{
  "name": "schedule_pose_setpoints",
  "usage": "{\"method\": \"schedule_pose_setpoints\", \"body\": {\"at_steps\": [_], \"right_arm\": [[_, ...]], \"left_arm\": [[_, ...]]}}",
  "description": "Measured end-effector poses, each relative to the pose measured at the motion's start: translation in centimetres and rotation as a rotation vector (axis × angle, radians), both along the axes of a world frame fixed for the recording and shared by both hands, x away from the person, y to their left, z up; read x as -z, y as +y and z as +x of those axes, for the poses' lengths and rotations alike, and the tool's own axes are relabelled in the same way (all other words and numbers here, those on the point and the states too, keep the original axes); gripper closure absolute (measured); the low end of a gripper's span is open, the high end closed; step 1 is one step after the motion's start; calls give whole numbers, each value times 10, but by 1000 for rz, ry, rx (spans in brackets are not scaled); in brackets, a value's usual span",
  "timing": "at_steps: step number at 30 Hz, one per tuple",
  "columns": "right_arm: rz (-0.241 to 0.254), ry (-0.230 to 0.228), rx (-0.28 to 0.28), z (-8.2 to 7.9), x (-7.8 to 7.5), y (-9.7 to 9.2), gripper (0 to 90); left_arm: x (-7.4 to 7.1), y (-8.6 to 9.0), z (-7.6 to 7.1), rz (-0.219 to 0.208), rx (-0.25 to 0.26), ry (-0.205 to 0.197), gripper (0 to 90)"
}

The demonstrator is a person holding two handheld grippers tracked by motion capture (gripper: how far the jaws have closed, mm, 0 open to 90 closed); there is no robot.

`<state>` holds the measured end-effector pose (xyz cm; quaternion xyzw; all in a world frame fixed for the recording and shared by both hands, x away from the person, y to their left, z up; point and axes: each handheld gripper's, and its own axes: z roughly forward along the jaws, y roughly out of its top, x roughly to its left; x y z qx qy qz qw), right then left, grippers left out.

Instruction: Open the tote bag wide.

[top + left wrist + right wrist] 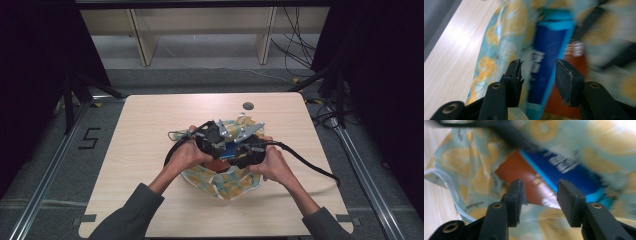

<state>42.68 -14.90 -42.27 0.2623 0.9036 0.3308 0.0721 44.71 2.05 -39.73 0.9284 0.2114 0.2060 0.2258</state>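
Observation:
A pale teal cloth bag [225,184] printed with orange fruit lies in the middle of the wooden table [150,125]. A blue packet [231,149] and a red-brown packet [216,164] show in its mouth. Both hands hold their grippers close together over the bag. My left gripper [537,67] stands open, its jaws on either side of the blue packet [549,50] without pressing it, the bag's cloth [506,37] at its left. My right gripper [539,188] is open above the red-brown packet [519,170] and the blue packet [564,170], holding nothing.
A small round grey cap [248,105] sits in the table near its far edge. Black cables trail from both grippers, one [310,165] running off to the right. Bare wood [451,55] lies left of the bag. Metal rails and dark stands flank the table.

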Motion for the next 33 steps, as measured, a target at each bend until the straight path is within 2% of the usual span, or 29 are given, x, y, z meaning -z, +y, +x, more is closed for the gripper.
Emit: {"method": "schedule_pose_setpoints", "body": {"at_steps": [1, 2, 3, 4, 5, 6, 8, 11, 13, 14, 15, 16, 17, 18, 19, 20, 21, 22, 23, 25, 26, 28, 29, 30, 31, 32, 33], "right_arm": [[-11, 40, -8, -3, 4, 4, 531], [-31, 55, -19, -5, 9, 5, 517], [-52, 39, -23, -7, 11, 6, 511], [-73, 37, -43, -9, 13, 5, 506], [-75, 46, -45, -12, 15, 5, 498], [-63, 47, -46, -14, 16, 3, 489], [-63, 45, -43, -21, 19, 1, 483], [-83, 57, -44, -28, 25, -4, 471], [-115, 61, -32, -34, 31, -9, 471], [-129, 74, -19, -37, 34, -11, 471], [-131, 67, -17, -39, 36, -13, 471], [-143, 63, -10, -41, 36, -15, 471], [-137, 45, -7, -41, 34, -17, 472], [-109, 13, 22, -44, 29, -19, 473], [-83, -23, 53, -45, 17, -23, 473], [-83, -23, 53, -45, 17, -23, 473], [-59, -97, 80, -42, 4, -29, 460], [-59, -97, 80, -42, 4, -29, 460], [-53, -133, 105, -37, -1, -32, 445], [-41, -143, 154, -28, -6, -33, 435], [-45, -135, 182, -24, -6, -33, 425], [-82, -148, 268, -9, -4, -31, 402], [-115, -129, 324, 8, 3, -30, 387], [-115, -129, 324, 8, 3, -30, 387], [-126, -138, 349, 14, 6, -30, 396], [-161, -137, 351, 24, 11, -31, 533], [-165, -159, 316, 32, 15, -36, 668]], "left_arm": [[6, 1, 10, 8, -17, 43, 525], [12, 2, 16, 2, -40, 60, 497], [16, 2, 22, 13, -47, 51, 484], [21, 1, 26, 10, -46, 66, 469], [26, 0, 29, 1, -52, 98, 460], [30, -2, 32, 20, -49, 97, 444], [37, -5, 35, 38, -78, 93, 412], [46, -6, 47, 38, -102, 73, 414], [48, -3, 52, 33, -92, 60, 489], [48, -3, 53, 30, -86, 55, 575], [47, -2, 54, 31, -84, 40, 651], [47, 0, 55, 13, -92, 30, 728], [44, 1, 57, -8, -94, 30, 790], [43, 2, 57, -14, -93, 35, 850], [40, 3, 57, -28, -94, 46, 880], [38, 5, 58, -33, -85, 56, 880], [34, 7, 58, -61, -85, 77, 889], [31, 9, 59, -79, -86, 93, 889], [27, 11, 60, -80, -80, 96, 890], [22, 14, 62, -105, -94, 97, 892], [19, 15, 65, -140, -102, 108, 892], [14, 18, 68, -155, -105, 120, 893], [12, 20, 69, -161, -104, 127, 893], [11, 21, 70, -166, -103, 126, 893], [9, 24, 71, -177, -103, 136, 893], [9, 26, 70, -184, -98, 133, 894], [7, 28, 70, -185, -91, 142, 894]]}}
